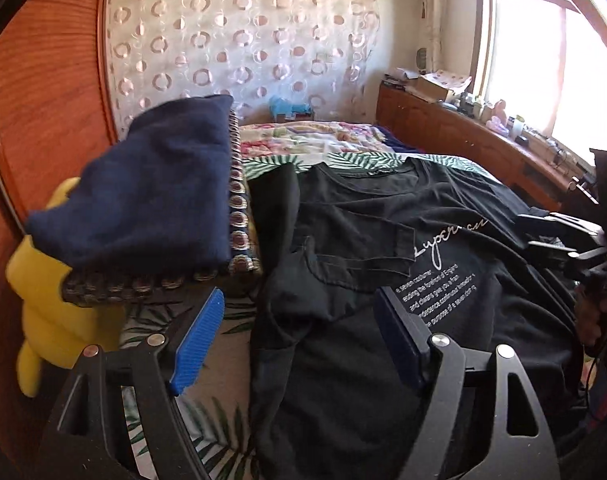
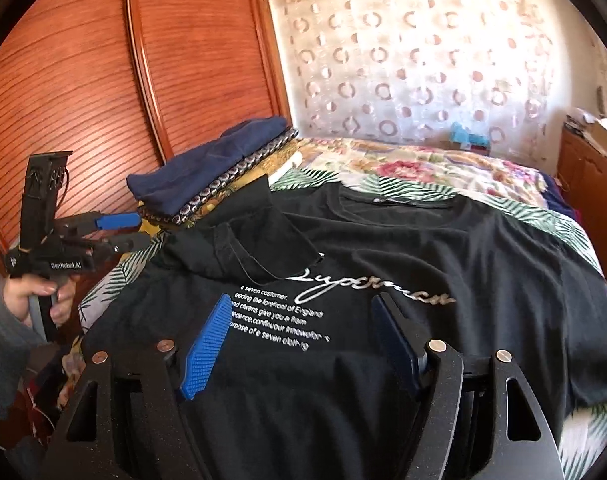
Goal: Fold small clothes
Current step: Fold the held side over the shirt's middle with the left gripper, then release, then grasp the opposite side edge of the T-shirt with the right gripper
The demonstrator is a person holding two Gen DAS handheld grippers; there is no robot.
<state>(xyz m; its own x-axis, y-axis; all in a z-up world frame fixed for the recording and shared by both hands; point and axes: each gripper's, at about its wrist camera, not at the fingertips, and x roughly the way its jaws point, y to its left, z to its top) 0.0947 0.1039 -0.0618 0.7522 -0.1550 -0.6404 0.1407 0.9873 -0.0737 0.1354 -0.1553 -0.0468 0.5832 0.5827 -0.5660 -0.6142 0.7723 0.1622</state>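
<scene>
A black T-shirt (image 1: pixel 383 248) with white lettering lies front up on the bed; it also shows in the right wrist view (image 2: pixel 403 260). Its left sleeve (image 2: pixel 259 240) is folded inward over the chest. My left gripper (image 1: pixel 299 320) is open and empty, hovering over the shirt's left side; it shows in the right wrist view (image 2: pixel 121 232) at the bed's left edge. My right gripper (image 2: pixel 299 328) is open and empty above the shirt's lower front; it shows in the left wrist view (image 1: pixel 559 236) at the right.
A stack of folded clothes, navy (image 1: pixel 151 192) on top of a patterned piece (image 1: pixel 239 200), sits left of the shirt, over something yellow (image 1: pixel 51 300). A leaf-print sheet (image 1: pixel 207 432) and floral quilt (image 2: pixel 423 168) cover the bed. Wooden wardrobe (image 2: pixel 103 80) left, cluttered sideboard (image 1: pixel 463 120) right.
</scene>
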